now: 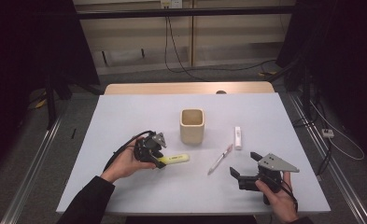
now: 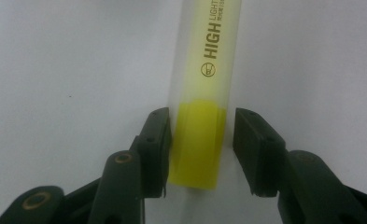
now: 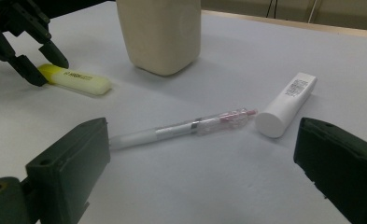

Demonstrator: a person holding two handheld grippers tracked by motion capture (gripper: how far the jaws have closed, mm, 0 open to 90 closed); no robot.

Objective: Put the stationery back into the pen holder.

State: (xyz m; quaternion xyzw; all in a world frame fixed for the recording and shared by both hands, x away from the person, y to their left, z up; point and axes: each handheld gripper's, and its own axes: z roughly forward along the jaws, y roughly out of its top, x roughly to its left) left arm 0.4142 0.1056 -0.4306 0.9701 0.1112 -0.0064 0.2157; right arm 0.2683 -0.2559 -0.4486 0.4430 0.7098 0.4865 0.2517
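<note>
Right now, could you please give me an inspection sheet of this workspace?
Surface: white table, flat, with a wooden strip along the far edge.
Job's things: yellow highlighter lying flat in front of the beige cup.
Clutter: pen and white tube lying right of the cup.
Grippers: left gripper jaws either side of the highlighter's cap end, one touching, a gap at the other; right gripper wide open, facing the pen.
Cables: black cable trailing from the left gripper; more on the floor.
Surroundings: dark curtains, floor rails, wall socket.
</note>
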